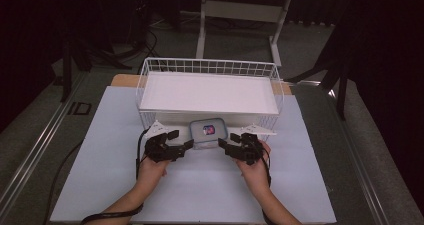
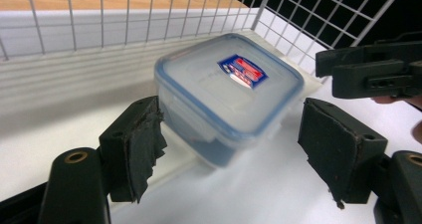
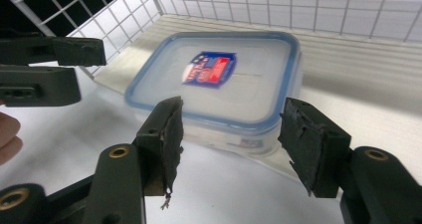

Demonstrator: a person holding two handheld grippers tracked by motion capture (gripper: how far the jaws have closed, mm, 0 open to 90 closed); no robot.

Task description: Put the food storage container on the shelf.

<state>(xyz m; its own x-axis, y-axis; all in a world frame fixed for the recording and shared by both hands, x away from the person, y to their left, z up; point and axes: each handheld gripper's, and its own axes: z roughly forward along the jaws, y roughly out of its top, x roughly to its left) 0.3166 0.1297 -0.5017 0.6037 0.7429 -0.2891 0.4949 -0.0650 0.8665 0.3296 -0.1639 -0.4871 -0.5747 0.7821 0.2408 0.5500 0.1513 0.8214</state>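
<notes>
Lidded container (image 1: 209,132) on bench, between both grippers, just before the wire basket (image 1: 210,65).
Left gripper (image 1: 176,139) jaws wide, container ahead, untouched; right gripper (image 1: 226,146) jaws wide, clear of it.

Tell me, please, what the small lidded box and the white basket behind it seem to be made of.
Food container: probably plastic, a cloudy see-through body and lid with a blue rim and a glossy printed label. Wire basket: looks like white-coated metal wire, thin rods crossing in a grid.

High view looks down from above; both claw views sit close, sharing the slightly blurred container (image 2: 229,94).
</notes>
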